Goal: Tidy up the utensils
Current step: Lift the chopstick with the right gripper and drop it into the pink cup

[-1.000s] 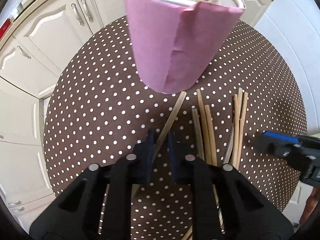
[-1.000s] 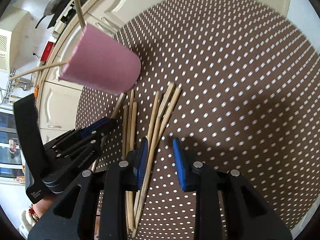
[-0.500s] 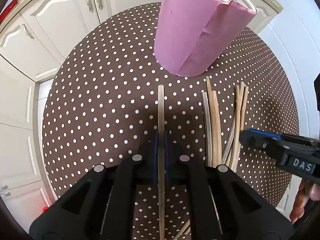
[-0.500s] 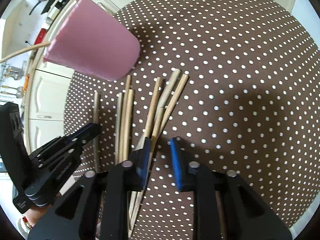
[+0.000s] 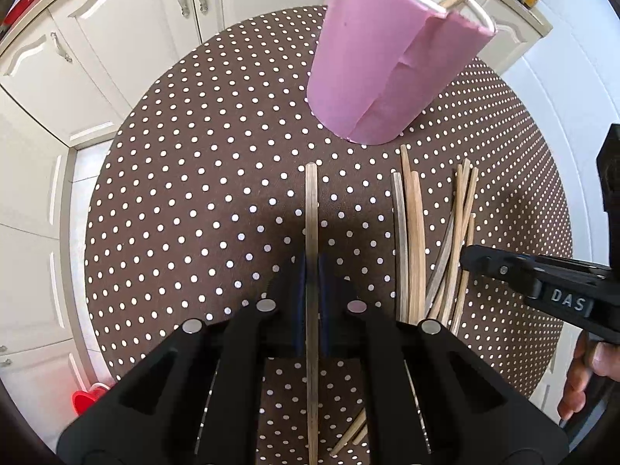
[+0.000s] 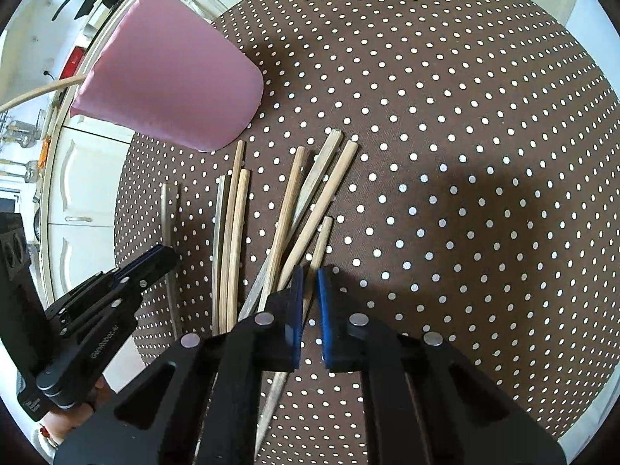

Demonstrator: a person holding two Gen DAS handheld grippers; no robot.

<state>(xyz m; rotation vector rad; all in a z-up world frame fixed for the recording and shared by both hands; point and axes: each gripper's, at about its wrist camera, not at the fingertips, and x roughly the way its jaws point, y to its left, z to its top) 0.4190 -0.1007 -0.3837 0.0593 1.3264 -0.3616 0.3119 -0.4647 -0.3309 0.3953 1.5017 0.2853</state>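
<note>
The left gripper (image 5: 312, 271) is pinching one chopstick (image 5: 311, 209), holding it near the pink cup (image 5: 383, 66). The right gripper (image 6: 308, 290) is hovering slightly spread around a stick in the loose chopsticks (image 6: 286, 209) lying on the dotted table (image 6: 465, 155).

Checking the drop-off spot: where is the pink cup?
The pink cup stands at the table's far side, just beyond the loose chopsticks, ahead of both grippers.
</note>
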